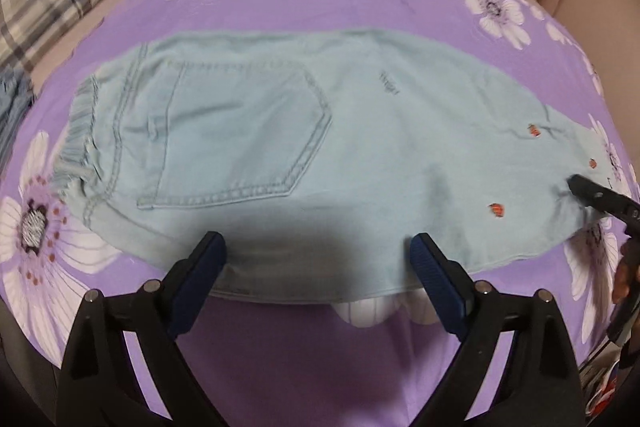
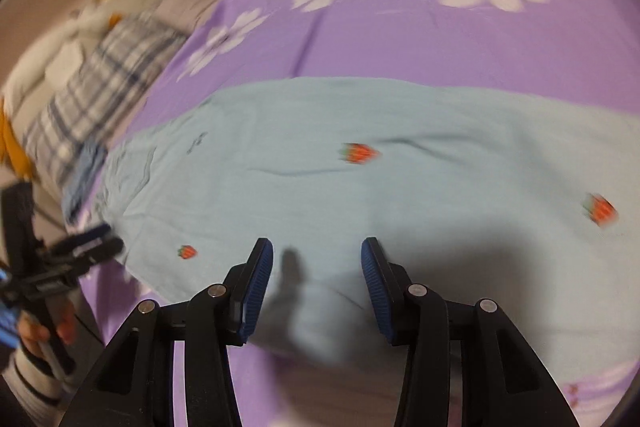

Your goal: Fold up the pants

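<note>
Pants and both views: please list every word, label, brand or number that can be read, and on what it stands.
No text can be read in either view.
Dark stitched mark on the pants: maybe letters, too small and blurred to read.
Strawberry motifs on the pants: pictures, not text.

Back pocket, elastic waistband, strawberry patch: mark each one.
back pocket [image 1: 240, 135], left wrist view, middle of the pocket panel.
elastic waistband [image 1: 78, 131], left wrist view, its gathered edge.
strawberry patch [image 2: 359, 152], right wrist view, its red middle.
</note>
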The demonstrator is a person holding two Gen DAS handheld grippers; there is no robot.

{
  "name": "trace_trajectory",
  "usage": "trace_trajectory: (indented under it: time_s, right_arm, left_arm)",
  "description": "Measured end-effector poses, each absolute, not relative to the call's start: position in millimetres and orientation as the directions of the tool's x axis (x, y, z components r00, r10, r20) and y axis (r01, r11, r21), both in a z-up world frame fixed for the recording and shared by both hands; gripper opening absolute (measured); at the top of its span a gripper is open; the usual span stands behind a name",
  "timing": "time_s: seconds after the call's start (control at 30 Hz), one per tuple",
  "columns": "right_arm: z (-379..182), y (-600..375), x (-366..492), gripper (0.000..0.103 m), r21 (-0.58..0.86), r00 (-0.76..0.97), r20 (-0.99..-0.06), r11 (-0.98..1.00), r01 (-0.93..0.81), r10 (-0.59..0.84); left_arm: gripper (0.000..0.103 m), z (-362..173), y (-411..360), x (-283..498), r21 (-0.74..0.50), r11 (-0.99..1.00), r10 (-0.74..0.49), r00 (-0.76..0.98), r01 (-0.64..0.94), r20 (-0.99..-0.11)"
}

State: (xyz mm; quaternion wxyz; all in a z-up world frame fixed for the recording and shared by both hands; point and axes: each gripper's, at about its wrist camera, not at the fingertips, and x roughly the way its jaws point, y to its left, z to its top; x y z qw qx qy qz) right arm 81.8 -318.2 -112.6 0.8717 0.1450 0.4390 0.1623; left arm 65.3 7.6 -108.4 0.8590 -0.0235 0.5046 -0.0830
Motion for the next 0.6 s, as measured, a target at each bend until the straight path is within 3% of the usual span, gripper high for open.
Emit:
trace_trajectory:
  time_s: [0.1,0.3,0.37,0.47,0.57,0.6]
  right_arm:
    - [-111,-359,71,0.046,0.380,0.604,-0.726,0.924,-0.046,0.329]
    - [-115,-465,37,0.046,0.482,0.687,-0.684,0.859,0.175,0.244]
    - [-115,-491,24,0.046,0.446,0.695,-0.701,0.859,0.250,0.161]
    - [-113,-523,7,0.041,0.474,0.724,-0.676,0.832,0.288,0.135]
    - [-100,-544,-8,0.046,0.341,0.685,-0.722,0.812,0.474,-0.096]
    - [-98,-553,-15,0.046,0.378,0.699,-0.709,0.786,0.488,-0.093]
  left_arm:
    - [0.094,-111,11,68,-0.125,0.987,-0.160,0.474,0.104,-0.866]
    - [0.094,-109,15,65,-0.124,0.987,-0.156,0.471,0.098,-0.868]
    - [0.094,-109,14,65,-0.115,0.989,-0.145,0.470,0.093,-0.871]
    - [0.094,-110,9,67,-0.078,0.993,-0.108,0.465,0.083,-0.879]
    - [0.093,-105,9,66,-0.065,0.996,-0.087,0.463,0.064,-0.882]
    - [0.093,-101,8,64,-0.069,0.996,-0.090,0.468,0.061,-0.879]
